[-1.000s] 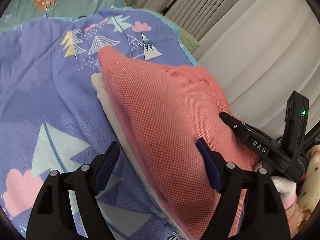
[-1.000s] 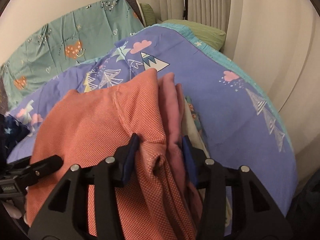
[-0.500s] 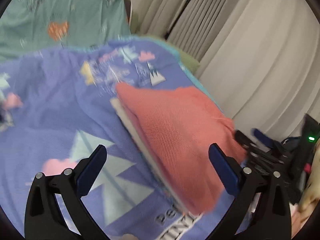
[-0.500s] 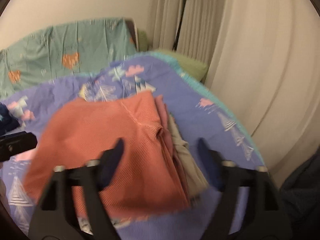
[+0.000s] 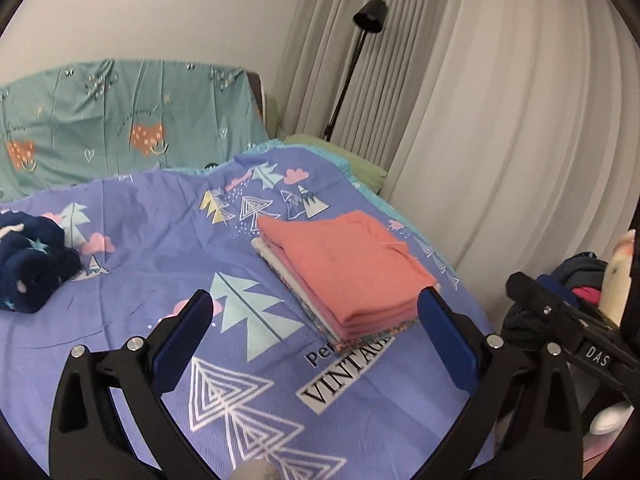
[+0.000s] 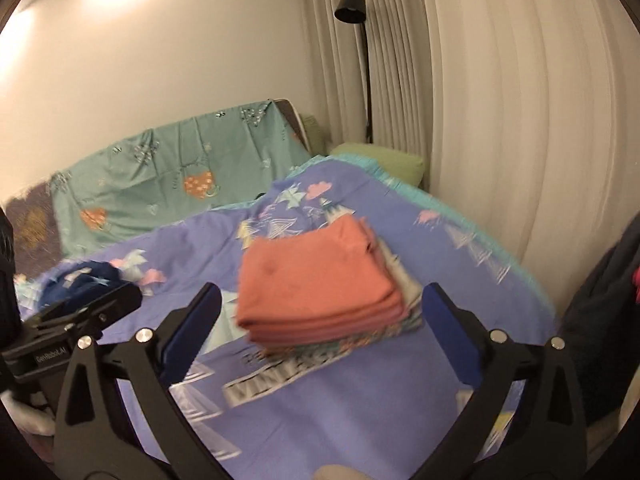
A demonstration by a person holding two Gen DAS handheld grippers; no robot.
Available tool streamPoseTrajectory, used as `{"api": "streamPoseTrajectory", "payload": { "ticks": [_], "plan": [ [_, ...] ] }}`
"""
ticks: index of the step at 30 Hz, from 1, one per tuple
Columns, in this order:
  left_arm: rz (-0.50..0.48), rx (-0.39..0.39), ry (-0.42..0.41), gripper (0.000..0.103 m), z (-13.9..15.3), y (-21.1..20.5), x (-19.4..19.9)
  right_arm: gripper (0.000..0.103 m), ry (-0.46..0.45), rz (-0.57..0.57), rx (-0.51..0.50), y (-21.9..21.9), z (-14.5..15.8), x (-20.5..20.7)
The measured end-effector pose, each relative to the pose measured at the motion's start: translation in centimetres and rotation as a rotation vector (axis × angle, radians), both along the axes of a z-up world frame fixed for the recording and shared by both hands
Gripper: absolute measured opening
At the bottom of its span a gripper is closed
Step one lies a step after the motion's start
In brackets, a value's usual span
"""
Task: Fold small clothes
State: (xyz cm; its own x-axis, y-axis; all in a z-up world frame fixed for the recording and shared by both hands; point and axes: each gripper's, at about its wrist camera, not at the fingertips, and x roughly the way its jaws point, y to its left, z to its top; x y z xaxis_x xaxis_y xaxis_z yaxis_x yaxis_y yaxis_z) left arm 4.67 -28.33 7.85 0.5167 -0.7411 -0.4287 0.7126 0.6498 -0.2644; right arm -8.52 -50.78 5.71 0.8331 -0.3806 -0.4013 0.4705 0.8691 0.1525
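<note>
A stack of folded small clothes, topped by a salmon-pink garment (image 5: 344, 268), lies on the purple patterned bedspread (image 5: 160, 240); it also shows in the right wrist view (image 6: 316, 280). My left gripper (image 5: 316, 336) is open and empty, held back from the stack and above the bedspread. My right gripper (image 6: 324, 332) is open and empty, also pulled back from the stack. A crumpled dark blue garment with stars (image 5: 32, 264) lies at the left of the bed, and shows in the right wrist view (image 6: 88, 280).
A teal cover with orange hearts (image 5: 120, 136) drapes the headboard. A green pillow (image 5: 340, 160) sits at the bed's far corner. White curtains (image 5: 500, 120) and a black floor lamp (image 5: 370, 12) stand to the right. Dark clothes (image 5: 576, 280) are piled at the right.
Both grippers opened, let go of the salmon-pink garment on top of the stack, and drew back and up from it. The stack stays on the bedspread.
</note>
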Motion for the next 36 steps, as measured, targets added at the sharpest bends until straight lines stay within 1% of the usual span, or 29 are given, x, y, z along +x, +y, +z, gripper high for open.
{"api": "streamPoseTrajectory", "payload": {
  "ticks": [5, 8, 11, 17, 21, 30, 36],
  "plan": [
    [0.038, 0.035, -0.050, 0.102, 0.6, 1.5, -3.1, 0.101, -0.008, -0.025, -0.052, 2.5, 0.4, -3.0],
    [0.063, 0.039, -0.048, 0.102, 0.7, 2.4, -4.4, 0.101, -0.004, -0.017, -0.049, 3.3, 0.6, -4.3],
    [0.092, 0.051, -0.057, 0.102, 0.9, 3.5, -5.9, 0.101, 0.003, -0.022, -0.071, 4.2, 0.6, -5.4],
    [0.099, 0.094, -0.111, 0.102, 1.2, 4.8, -8.6, 0.101, 0.016, -0.005, -0.103, 6.2, 0.5, -6.7],
    [0.102, 0.132, -0.106, 0.102, 1.1, 5.4, -9.5, 0.101, 0.027, 0.002, -0.097, 7.0, 0.4, -7.2],
    [0.096, 0.151, -0.112, 0.102, 0.5, 6.8, -10.4, 0.101, 0.053, -0.026, -0.077, 8.0, -0.1, -7.9],
    [0.067, 0.157, -0.107, 0.102, 0.1, 7.1, -10.6, 0.101, 0.078, -0.053, -0.067, 8.2, -0.5, -8.0]
  ]
}}
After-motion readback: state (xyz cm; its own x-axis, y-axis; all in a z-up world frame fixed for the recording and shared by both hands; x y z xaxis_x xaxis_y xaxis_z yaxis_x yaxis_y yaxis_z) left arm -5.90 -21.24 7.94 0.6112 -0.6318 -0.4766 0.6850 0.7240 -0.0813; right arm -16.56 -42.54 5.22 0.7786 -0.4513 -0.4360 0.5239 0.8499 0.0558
